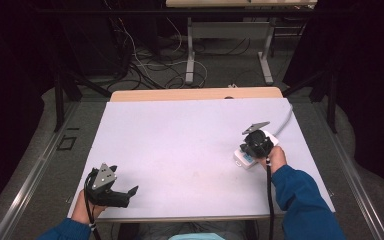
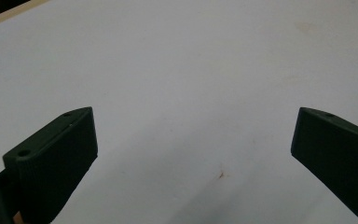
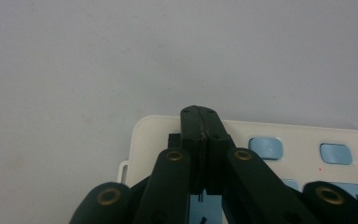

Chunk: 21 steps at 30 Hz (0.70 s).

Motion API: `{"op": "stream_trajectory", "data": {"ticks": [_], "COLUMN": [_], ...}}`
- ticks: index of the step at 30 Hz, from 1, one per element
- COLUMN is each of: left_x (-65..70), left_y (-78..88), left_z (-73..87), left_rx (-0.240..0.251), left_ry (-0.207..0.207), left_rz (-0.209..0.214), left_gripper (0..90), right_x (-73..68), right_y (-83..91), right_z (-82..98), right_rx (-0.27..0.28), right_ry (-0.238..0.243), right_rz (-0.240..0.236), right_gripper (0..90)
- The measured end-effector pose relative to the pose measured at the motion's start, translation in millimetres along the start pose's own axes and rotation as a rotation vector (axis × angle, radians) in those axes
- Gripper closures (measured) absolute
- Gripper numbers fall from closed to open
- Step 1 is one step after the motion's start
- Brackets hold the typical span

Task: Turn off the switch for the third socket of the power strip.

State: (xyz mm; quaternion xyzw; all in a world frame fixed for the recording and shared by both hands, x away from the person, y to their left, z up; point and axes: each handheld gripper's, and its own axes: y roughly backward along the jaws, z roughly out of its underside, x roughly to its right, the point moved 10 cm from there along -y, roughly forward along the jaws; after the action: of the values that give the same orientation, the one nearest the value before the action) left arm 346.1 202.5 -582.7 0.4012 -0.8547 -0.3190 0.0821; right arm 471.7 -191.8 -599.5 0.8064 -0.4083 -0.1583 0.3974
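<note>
- While the right gripper (image 3: 200, 122) is sitting with its jaws pinched fully together over the white device with light-blue buttons (image 3: 307, 149), it's looking like a button-press job, closed tips working as one poking finger.
- That device (image 1: 243, 159) is lying flat on the pale table cover (image 1: 180, 140), toward the right side, with a grey cable running off the far edge beside it.
- Going by the right gripper view, the tips are hovering over the left end of the panel, beside the nearest blue key (image 3: 265, 148); whether they're touching the casing is hard to tell.
- Pressing well probably means coming straight down on one key, gently, so the light box isn't sliding or tipping.
- The left gripper (image 2: 193, 154) is idling near the front-left corner, jaws spread wide with nothing between them; it could be steadying the box if it starts scooting.
</note>
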Motion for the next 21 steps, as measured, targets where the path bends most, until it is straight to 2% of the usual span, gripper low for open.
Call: {"op": "stream_trajectory", "data": {"ticks": [21], "left_x": [-0.1], "left_y": [0.4], "left_z": [-0.1], "left_rx": [0.002], "left_ry": [0.003], "left_rz": [0.001], "left_gripper": [0.2], "right_x": [1.0], "right_y": [-0.2], "right_z": [-0.5], "right_rx": [0.007], "right_ry": [0.016], "right_rz": [0.007], "right_gripper": [90.0]}}
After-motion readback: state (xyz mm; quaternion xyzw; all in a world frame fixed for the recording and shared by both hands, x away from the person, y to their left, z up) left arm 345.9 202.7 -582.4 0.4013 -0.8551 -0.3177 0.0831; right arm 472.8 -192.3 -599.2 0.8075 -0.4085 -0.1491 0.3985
